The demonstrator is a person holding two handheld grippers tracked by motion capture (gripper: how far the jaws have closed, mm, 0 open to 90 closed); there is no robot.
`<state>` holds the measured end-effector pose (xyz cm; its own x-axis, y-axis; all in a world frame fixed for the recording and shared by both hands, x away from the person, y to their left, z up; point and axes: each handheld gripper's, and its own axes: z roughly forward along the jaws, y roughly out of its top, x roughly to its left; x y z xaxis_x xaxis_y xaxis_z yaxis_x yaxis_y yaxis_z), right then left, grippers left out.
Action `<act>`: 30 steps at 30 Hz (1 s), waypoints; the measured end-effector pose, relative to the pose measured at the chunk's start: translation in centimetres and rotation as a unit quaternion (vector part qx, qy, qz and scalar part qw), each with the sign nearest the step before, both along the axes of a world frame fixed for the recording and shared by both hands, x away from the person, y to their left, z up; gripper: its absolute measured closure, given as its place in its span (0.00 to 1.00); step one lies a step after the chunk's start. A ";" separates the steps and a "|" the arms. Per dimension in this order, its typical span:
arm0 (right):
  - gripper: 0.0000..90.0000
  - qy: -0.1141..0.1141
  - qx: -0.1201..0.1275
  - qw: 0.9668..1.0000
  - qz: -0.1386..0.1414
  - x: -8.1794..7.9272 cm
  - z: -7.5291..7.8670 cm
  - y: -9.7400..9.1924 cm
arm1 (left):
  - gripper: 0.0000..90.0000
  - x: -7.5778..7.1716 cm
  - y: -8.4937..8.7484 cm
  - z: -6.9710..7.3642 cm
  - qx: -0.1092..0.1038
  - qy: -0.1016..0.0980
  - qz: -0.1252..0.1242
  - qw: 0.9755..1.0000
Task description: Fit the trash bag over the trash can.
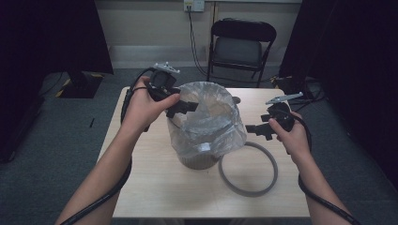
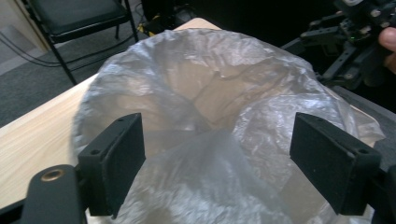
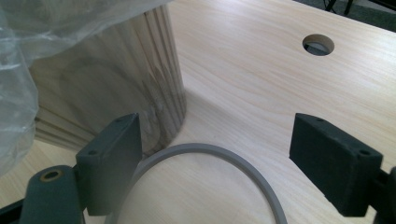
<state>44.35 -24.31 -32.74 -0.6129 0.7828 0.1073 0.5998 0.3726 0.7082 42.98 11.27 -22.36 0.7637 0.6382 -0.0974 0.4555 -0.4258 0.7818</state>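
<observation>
Both forearms outstretched, left gripper (image 1: 190, 107) and right gripper (image 1: 251, 129) facing inward, fingers wide apart.

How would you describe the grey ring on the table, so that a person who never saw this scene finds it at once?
Look at the light wooden table, then at the round wooden bin lined with a clear plastic bag at its middle. The grey ring lies flat on the tabletop right beside the bin's base, on the side of the person's right hand. It is the one thin, flat, empty hoop there.
</observation>
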 end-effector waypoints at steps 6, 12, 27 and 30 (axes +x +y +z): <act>0.18 0.002 0.007 1.000 0.000 0.1 -0.4 0.1 | 0.20 0.2 -0.9 -1.2 0.006 0.013 -0.011 1.000; 0.18 0.006 0.005 1.000 0.004 0.2 -0.9 0.1 | 0.21 0.6 -1.3 -2.8 0.022 0.028 -0.018 0.999; 0.18 0.013 0.007 1.000 -0.002 0.2 -1.6 -0.5 | 0.20 1.2 -1.4 -4.8 0.051 0.051 -0.019 0.997; 0.18 0.012 0.006 1.000 0.000 0.2 -1.8 -0.5 | 0.21 1.2 -1.2 -5.1 0.066 0.057 -0.018 0.996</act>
<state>44.52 -24.81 -34.51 -0.6097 0.7817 0.1314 0.6162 0.3632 0.6989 44.14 10.07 -27.45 0.7749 0.6238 -0.1019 0.5213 -0.5396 0.6611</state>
